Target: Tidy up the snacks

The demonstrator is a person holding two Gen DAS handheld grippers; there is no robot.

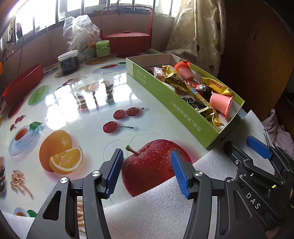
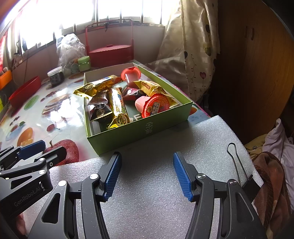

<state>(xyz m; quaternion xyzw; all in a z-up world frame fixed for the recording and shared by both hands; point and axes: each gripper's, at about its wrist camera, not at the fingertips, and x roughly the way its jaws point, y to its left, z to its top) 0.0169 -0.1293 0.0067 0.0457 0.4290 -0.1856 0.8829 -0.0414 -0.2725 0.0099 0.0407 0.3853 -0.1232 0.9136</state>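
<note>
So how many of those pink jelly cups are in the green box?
2: one jelly cup at the far end of the green box, another on its side near the front. Wrappers might hide more.

Bright daylight pours through the barred windows (image 2: pixel 117 11) along the far wall, glaring off the glossy fruit-print tablecloth (image 1: pixel 88 103). A cream curtain (image 2: pixel 194 47) with little hearts hangs right, beside a dark wooden cupboard (image 2: pixel 257 69).

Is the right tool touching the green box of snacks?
Apart. In the right wrist view the right tool hangs open over the white foam sheet, with bare foam showing between its fingertips and the green box.
</note>
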